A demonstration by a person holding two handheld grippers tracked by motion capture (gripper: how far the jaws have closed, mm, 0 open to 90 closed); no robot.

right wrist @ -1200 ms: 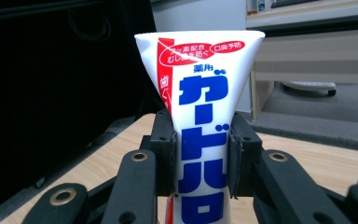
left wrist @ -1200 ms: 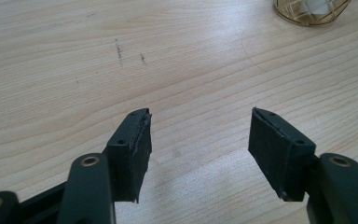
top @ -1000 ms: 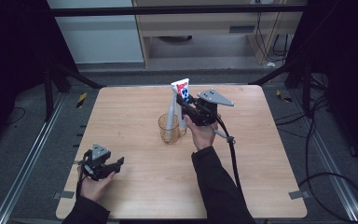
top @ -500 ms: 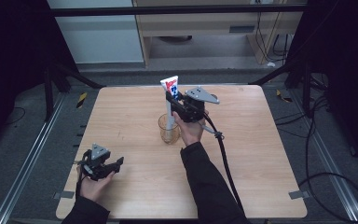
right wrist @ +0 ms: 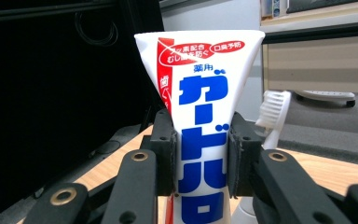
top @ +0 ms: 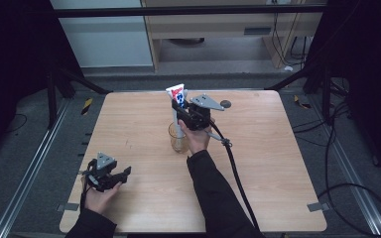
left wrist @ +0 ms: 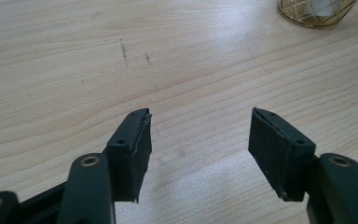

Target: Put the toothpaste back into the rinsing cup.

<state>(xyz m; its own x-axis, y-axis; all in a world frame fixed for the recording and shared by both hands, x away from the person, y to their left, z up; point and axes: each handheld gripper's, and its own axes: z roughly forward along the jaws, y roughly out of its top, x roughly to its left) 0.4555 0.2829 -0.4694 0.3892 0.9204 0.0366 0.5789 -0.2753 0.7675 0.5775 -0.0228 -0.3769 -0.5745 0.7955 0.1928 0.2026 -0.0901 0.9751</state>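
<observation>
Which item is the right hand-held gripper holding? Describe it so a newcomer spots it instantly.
Start at the wooden table and find the amber glass cup near its middle. Rising from the cup, clamped in the right hand-held gripper, is the toothpaste tube. Unlike the white toothbrush beside it, it is flat and wide, white with a red stripe and big blue lettering.

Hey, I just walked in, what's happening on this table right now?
A person holds a gripper in each hand. The right gripper is clamped on a toothpaste tube, held upright over a glass cup mid-table. A toothbrush stands just behind the tube. The left gripper rests near the table's front left, jaws open on nothing.
</observation>
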